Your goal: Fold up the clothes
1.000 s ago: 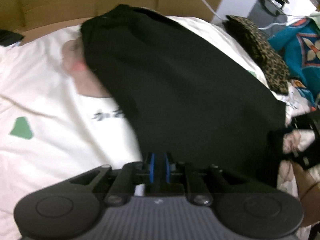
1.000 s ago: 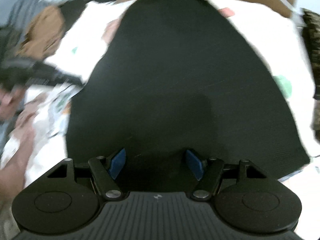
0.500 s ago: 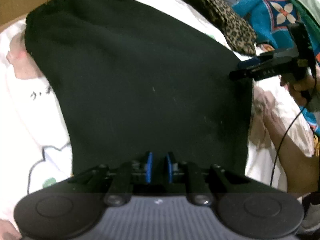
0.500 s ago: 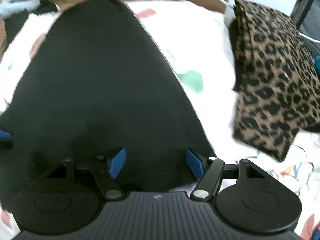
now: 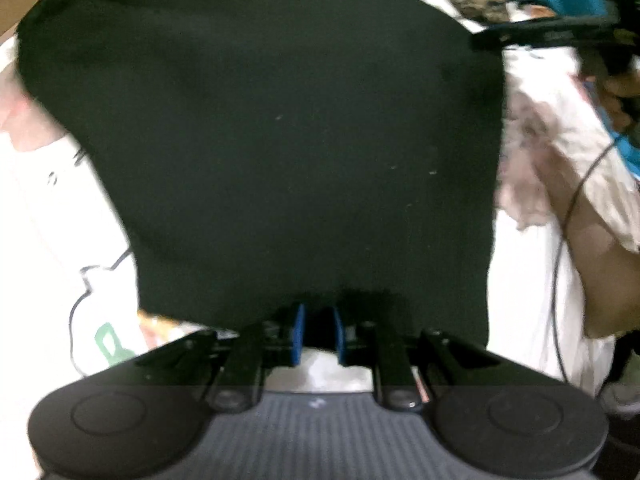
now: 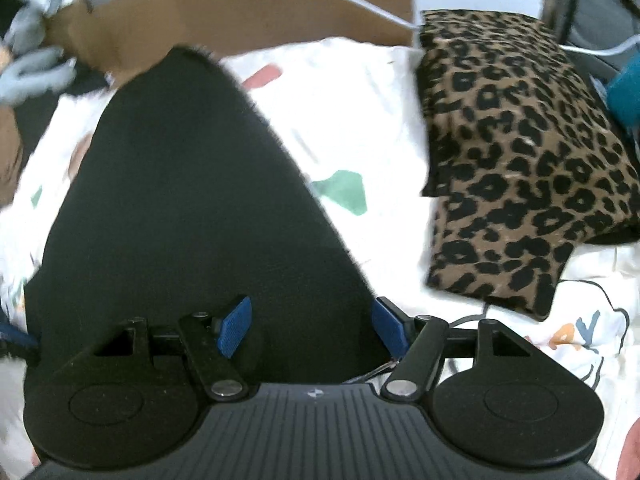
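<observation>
Black cloth fills both views: one black garment (image 5: 280, 140), spread over a white bedsheet (image 5: 48, 216) printed with green and pink shapes and outlined cartoon figures. Two hand-held grippers are at work. The left hand-held gripper (image 5: 318, 334) points nearly straight down at the garment's near hem, its blue pads (image 5: 298, 334) drawn close together with a fold of black cloth pinched between them. The right hand-held gripper (image 6: 310, 326) hangs over the garment's near right corner with its jaws wide apart; its blue pads (image 6: 234, 326) stand clear on either side of the cloth and clamp nothing. In the left wrist view that same right hand-held gripper shows as a dark blurred bar at the garment's far right corner (image 5: 532, 38), with a hand (image 5: 618, 96) behind it and a thin black cable trailing down. The garment lies with its long axis running away from both cameras; in the right wrist view it narrows to a rounded end (image 6: 188, 60) near a brown cardboard box (image 6: 240, 4) at the head of the bed. Whether that far end is a collar or a folded edge is hard to tell through the blur. One leopard-print folded cloth (image 6: 520, 152) lies on the sheet to the garment's right, apart from it.
</observation>
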{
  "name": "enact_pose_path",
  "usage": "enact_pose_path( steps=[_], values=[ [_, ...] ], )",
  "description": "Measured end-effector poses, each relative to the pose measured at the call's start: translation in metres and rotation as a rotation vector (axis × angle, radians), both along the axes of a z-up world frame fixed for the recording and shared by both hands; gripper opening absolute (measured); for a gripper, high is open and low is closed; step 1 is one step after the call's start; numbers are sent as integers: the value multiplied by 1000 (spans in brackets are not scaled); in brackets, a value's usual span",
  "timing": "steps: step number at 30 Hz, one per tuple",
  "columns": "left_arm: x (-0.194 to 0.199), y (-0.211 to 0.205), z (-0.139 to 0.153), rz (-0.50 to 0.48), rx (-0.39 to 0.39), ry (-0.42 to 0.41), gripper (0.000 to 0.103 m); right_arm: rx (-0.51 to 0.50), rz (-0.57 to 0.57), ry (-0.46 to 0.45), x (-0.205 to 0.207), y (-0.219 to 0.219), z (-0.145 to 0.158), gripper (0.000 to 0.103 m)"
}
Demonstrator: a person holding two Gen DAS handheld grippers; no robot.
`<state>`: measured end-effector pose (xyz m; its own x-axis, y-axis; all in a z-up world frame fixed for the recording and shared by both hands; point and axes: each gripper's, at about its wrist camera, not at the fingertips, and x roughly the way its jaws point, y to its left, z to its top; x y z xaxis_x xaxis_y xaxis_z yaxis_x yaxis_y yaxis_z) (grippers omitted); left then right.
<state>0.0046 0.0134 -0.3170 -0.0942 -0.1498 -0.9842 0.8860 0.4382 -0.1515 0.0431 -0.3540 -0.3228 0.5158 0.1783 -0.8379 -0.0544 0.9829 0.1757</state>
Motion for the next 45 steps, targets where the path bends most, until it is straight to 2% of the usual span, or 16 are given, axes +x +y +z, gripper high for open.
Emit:
enact_pose_path(
  steps=[5, 10, 14, 18, 20, 27, 30, 32, 35, 39, 41, 45],
  values=[
    [-1, -12, 4, 88, 106, -10, 16, 72, -74, -64, 0, -14, 9, 72],
    [1, -10, 28, 234, 141, -47, 22, 142, -115, -118, -1, -22, 20, 72],
    [-4, 0, 44, 409, 84, -16, 29, 155, -84, -142, -2, -20, 26, 72],
    [-19, 16, 47, 577, -15, 67, 32, 156, -65, -153, -8, -19, 29, 72],
    [-28, 25, 48, 637, -68, 100, 39, 166, -69, -151, -11, -21, 29, 72],
    [-47, 58, 30, 869, -116, 166, 41, 174, -100, -125, -17, -30, 21, 72],
    [-52, 64, 19, 890, -169, 199, 47, 165, -109, -99, -18, -32, 16, 72],
    [-56, 67, 15, 884, -184, 176, 61, 161, -108, -87, -18, -34, 15, 72],
    [-59, 81, -1, 987, -216, 265, 59, 154, -108, -70, -19, -36, 13, 72],
    [-69, 82, -15, 952, -239, 311, 58, 144, -114, -49, -20, -40, 8, 72],
    [-71, 89, -24, 972, -242, 338, 59, 152, -127, -35, -21, -42, 4, 72],
    [-74, 107, -30, 982, -336, 350, 68, 159, -140, -23, -21, -45, 2, 72]
  ],
)
